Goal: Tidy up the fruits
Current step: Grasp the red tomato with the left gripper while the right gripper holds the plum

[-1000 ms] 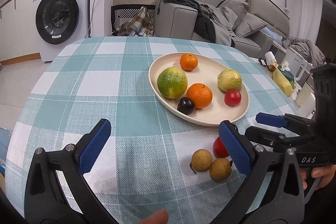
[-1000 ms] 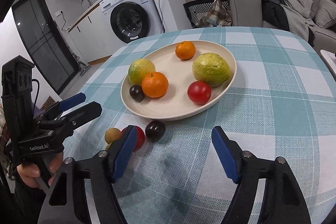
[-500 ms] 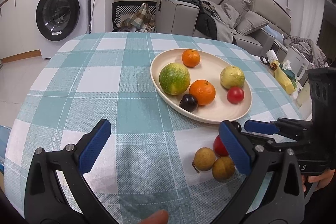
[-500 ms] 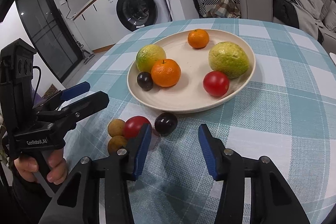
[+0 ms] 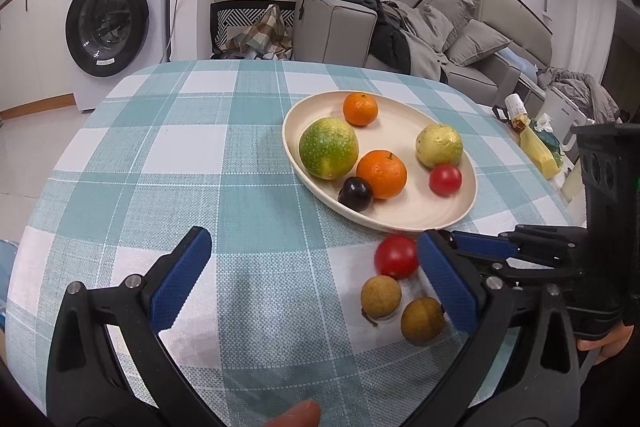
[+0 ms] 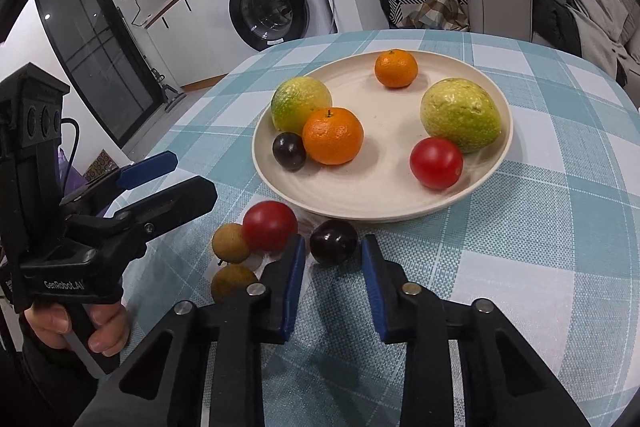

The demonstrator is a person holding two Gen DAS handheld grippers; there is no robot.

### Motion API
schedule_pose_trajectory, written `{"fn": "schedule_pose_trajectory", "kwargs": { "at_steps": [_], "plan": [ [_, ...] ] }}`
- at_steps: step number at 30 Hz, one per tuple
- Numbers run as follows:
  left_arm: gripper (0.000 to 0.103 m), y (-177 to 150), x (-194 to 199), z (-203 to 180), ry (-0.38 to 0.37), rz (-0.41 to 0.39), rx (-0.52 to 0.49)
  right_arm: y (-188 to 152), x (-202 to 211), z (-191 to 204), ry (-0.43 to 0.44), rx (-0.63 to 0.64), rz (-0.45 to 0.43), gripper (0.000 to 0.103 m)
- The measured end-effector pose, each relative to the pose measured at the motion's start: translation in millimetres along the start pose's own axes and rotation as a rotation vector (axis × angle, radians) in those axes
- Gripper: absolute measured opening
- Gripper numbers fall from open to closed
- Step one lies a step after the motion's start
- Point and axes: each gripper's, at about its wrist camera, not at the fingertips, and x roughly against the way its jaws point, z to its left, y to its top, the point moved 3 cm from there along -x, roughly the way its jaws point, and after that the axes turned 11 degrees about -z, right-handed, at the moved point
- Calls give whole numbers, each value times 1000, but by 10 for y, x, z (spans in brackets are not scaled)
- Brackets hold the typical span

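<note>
10 fruits sit on a table covered by a teal-and-white checked cloth [image 6: 540, 227]; 6 lie in an oval cream plate [image 6: 505, 131], namely 2 oranges [image 6: 333, 135], 2 yellow-green round fruits [image 6: 461, 114], 1 red tomato [image 6: 436, 163] and 1 dark plum [image 6: 289, 151]; the plate's long axis runs from the near left toward the far right in the right wrist view. 4 fruits rest on the cloth just beside the plate's near rim: 1 red tomato [image 6: 270, 225], 2 brown longans [image 6: 231, 243] and 1 dark plum [image 6: 333, 242]. The right gripper [image 6: 333, 259] points down at that loose plum, which sits between its 2 blue pads, the jaws closing and nearly touching it; the left gripper [image 5: 308, 267] hovers over bare cloth, its fingers spread wide with nothing between them.
</note>
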Motion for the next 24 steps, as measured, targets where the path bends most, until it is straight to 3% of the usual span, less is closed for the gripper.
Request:
{"fn": "schedule_pose_trajectory", "kwargs": {
  "at_steps": [10,17,24],
  "plan": [
    [102,-14,1,-25,-7,11,-4,-52,115,43,6,23,-22,24],
    [102,-29,0,-85,-18,17,-29,18,330,2,26,-8,-120,24],
    [87,-54,-35,-255,-90,53,-74,110,434,-44,24,-29,-187,24]
  ]
}}
